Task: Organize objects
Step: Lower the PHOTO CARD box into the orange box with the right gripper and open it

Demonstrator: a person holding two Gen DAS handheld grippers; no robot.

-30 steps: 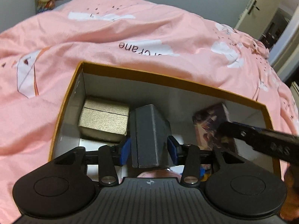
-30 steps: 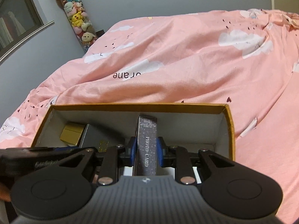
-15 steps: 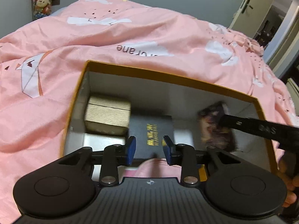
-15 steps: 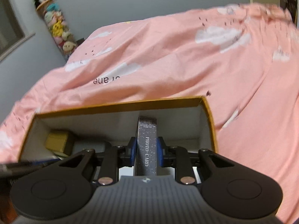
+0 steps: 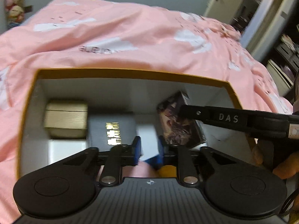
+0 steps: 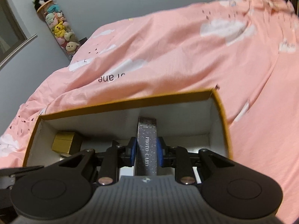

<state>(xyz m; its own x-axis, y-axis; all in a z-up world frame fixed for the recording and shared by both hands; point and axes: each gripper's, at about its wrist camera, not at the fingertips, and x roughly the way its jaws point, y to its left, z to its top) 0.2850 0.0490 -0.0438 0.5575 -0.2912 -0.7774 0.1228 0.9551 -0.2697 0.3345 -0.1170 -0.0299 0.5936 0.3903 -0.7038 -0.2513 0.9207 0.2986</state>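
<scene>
Inside the orange-rimmed box (image 6: 130,101), your right gripper (image 6: 145,154) clamps the "PHOTO CARD" box (image 6: 146,147) upright; bare floor on its right. Your left gripper (image 5: 148,148) gapes empty beside the dark box (image 5: 112,130) and gold box (image 5: 65,120).

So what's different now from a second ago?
The left gripper let go of the dark grey box, which now lies flat beside the gold box in the cardboard box; its fingers are empty. The right gripper still grips the photo card box.
</scene>
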